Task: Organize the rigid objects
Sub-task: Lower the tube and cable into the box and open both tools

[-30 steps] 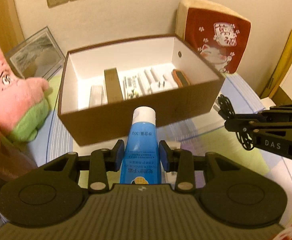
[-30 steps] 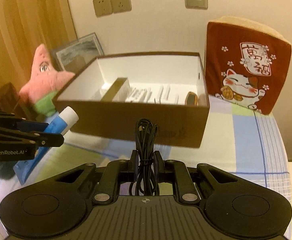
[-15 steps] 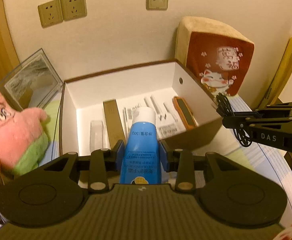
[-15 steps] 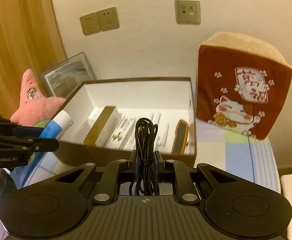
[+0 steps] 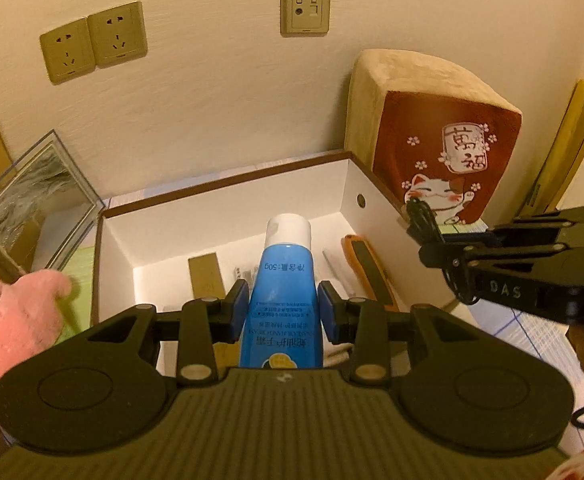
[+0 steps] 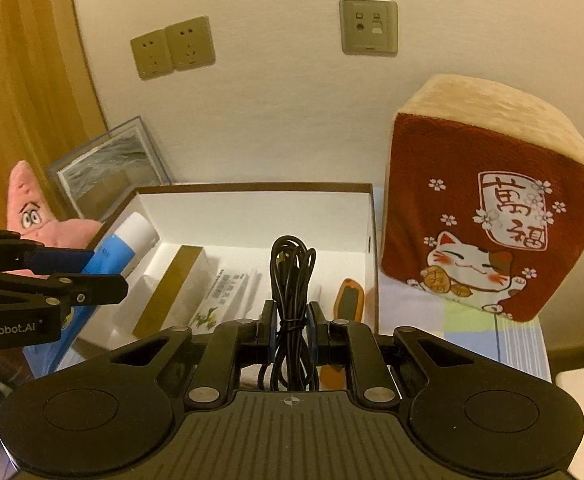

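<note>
My left gripper (image 5: 284,309) is shut on a blue tube with a white cap (image 5: 284,280), cap pointing forward over the open brown box (image 5: 228,178). From the right wrist view the same tube (image 6: 122,248) hangs above the box's left side. My right gripper (image 6: 291,332) is shut on a coiled black cable (image 6: 292,276), held over the box's (image 6: 252,189) near right part. Inside the box lie a gold-edged white carton (image 6: 172,288), several white packets (image 6: 228,292) and an orange-and-black tool (image 6: 346,300).
A red lucky-cat cushion (image 6: 488,216) stands right of the box. A pink starfish plush (image 6: 36,220) and a framed picture (image 6: 108,168) sit to its left against the wall with sockets (image 6: 172,50). The checked cloth (image 6: 492,340) shows at the right.
Both grippers have risen and moved forward from in front of the box to above its opening, each keeping its grip; the box now appears lower and closer in both views.
</note>
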The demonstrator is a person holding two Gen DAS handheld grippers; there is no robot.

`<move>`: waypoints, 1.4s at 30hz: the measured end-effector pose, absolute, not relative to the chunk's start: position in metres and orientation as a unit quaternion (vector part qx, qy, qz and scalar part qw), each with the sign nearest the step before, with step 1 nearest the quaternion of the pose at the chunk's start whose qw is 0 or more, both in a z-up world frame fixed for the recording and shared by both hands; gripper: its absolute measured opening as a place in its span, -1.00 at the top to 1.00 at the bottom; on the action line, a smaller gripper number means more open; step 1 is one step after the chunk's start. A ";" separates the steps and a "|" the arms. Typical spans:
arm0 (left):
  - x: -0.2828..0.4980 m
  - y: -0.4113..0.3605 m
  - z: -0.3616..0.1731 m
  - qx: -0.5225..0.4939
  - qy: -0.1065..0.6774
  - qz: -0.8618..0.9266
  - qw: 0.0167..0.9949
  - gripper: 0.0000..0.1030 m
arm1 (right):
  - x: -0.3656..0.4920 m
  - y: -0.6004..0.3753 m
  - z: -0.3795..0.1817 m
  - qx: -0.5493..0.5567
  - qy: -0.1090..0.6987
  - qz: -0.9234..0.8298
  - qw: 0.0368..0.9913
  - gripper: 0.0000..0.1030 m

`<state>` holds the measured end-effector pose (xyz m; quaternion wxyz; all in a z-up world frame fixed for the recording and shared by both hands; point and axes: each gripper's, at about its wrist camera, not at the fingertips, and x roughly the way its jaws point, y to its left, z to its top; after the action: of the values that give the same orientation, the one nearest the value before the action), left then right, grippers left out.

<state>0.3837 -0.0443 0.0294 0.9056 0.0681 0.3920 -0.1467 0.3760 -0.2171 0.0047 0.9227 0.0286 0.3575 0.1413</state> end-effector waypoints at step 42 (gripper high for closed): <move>0.534 -0.062 -0.052 0.012 0.449 -0.124 0.885 0.33 | 0.503 -0.193 -0.062 0.040 0.398 0.126 0.908 0.61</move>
<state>0.5340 -0.0622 -0.0518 0.8846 0.0120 0.4495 -0.1236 0.5032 -0.1931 -0.0623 0.9079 0.0397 0.3978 0.1263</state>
